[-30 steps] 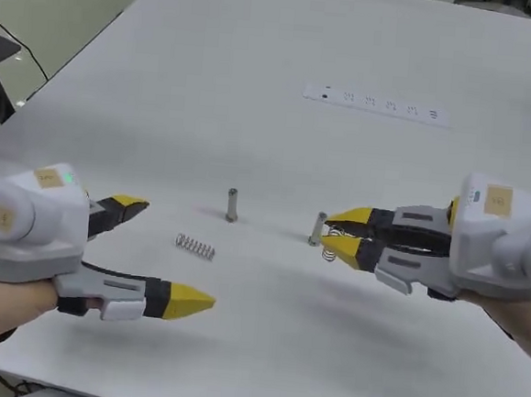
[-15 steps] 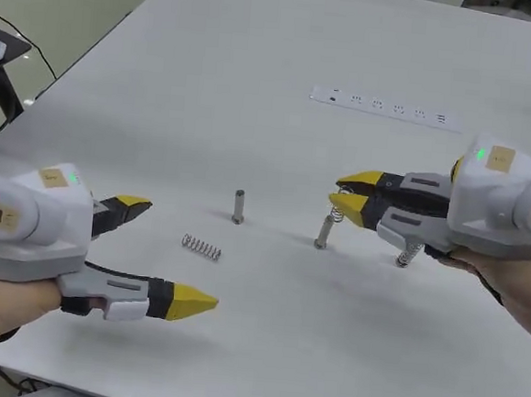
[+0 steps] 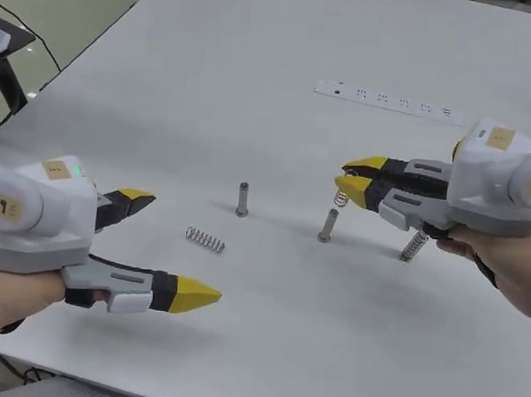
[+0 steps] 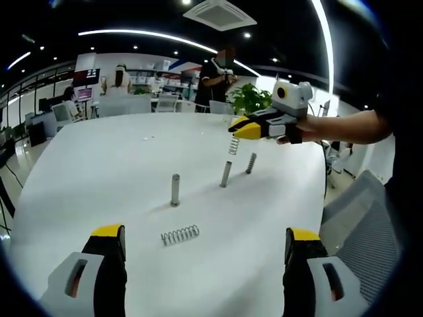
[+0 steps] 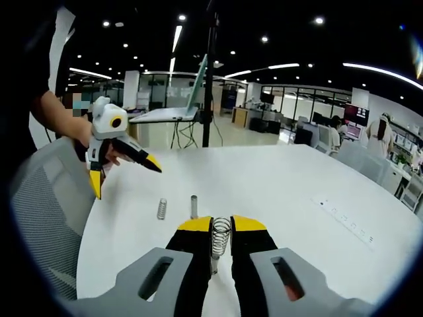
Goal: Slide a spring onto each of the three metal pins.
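On a white table (image 3: 256,87), seen in the head view, stand three metal pins. The left pin (image 3: 242,199) and the middle pin (image 3: 328,225) are bare, and the right pin (image 3: 420,236) has a fitted spring (image 3: 411,250) coiled around it. A loose spring (image 3: 205,240) lies flat near the left pin. The right gripper (image 3: 352,178) pinches a held spring (image 3: 342,198) between its yellow tips, just above and beside the middle pin. That makes three springs in all. The left gripper (image 3: 168,244) hovers low, jaws spread wide and holding nothing. One power strip (image 3: 388,101) lies farther back.

In the left gripper view, its own two jaws stand far apart, with the loose spring on the table beyond them. The three pins stand behind it, and the right gripper is over the middle pin.

In the right gripper view, its jaws are clamped on the upright held spring. Past it are the left pin, the loose spring and the left gripper with its jaws apart
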